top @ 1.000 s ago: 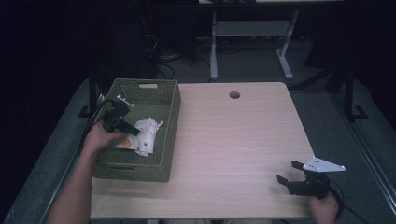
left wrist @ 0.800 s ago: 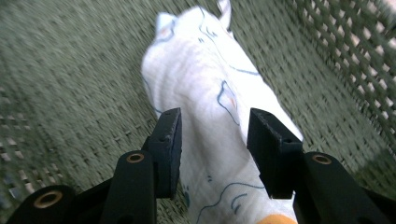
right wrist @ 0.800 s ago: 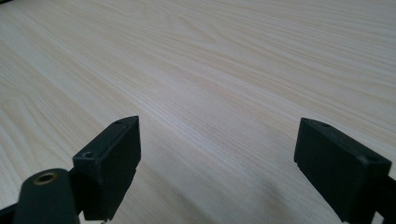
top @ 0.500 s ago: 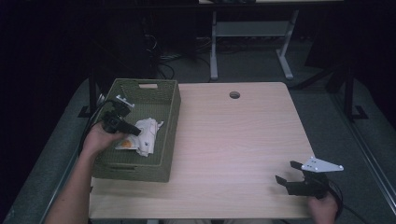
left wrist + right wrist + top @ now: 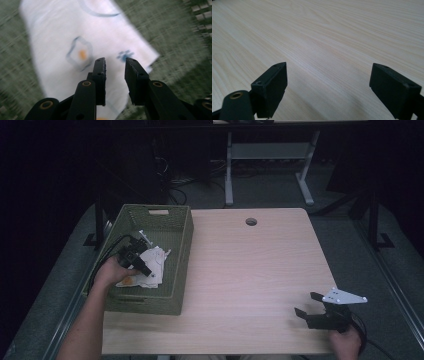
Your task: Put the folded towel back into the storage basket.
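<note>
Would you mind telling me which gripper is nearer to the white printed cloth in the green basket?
Left. The left gripper is inside the green basket, right over the white cloth, jaws slightly apart. The right gripper sits near the table's opposite front corner, jaws wide open.

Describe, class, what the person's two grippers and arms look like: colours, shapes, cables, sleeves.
Both grippers are black, each with two flat, blocky jaws on hinged links with round pivot holes. The right gripper carries a pale grey three-cornered plate on top. A black cable trails from the left gripper. The left forearm is bare, with no sleeve in sight.
</note>
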The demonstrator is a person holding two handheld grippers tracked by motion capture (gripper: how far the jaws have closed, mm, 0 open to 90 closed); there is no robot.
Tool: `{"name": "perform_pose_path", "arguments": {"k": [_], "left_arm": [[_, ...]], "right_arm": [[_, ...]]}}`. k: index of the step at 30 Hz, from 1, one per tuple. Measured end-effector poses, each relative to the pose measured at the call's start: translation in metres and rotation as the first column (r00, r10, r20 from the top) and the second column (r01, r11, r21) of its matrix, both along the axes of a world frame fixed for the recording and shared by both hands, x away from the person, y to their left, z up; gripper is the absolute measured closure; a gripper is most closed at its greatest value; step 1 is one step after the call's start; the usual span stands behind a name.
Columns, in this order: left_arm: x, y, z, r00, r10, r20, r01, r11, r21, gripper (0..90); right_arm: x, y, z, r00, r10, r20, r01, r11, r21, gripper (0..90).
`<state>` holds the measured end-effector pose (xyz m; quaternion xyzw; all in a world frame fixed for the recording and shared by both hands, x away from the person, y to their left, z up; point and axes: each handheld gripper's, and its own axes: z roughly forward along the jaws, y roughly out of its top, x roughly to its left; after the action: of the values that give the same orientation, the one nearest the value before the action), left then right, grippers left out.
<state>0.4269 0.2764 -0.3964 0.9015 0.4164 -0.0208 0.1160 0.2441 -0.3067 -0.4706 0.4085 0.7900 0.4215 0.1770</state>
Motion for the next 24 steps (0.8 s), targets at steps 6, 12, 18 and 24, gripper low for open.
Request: {"name": "perform_pose_path", "arguments": {"k": [6,12,18,24], "left_arm": [[0.003,-0.015,-0.016,0.9975,-0.043,-0.056,0.046,0.9983,0.037,64.2],[0.006,-0.025,-0.027,0.9961,-0.052,-0.071,0.057,0.9961,0.068,62.6],[0.005,-0.033,-0.027,0.9981,-0.052,-0.034,0.056,0.9904,0.127,76.5],[0.001,-0.036,-0.023,0.9969,-0.079,-0.008,0.079,0.9884,0.13,88.5]], "right_arm": [[0.0,0.0,0.0,1.0,0.001,0.004,-0.001,1.0,0.001,14.2],[-0.001,-0.001,0.0,1.0,0.0,0.005,0.0,1.0,0.005,14.2],[0.0,-0.001,0.001,1.0,-0.002,0.006,0.002,1.0,0.007,14.2],[-0.001,-0.001,0.002,0.9999,0.002,0.017,-0.002,1.0,0.008,14.2]]}}
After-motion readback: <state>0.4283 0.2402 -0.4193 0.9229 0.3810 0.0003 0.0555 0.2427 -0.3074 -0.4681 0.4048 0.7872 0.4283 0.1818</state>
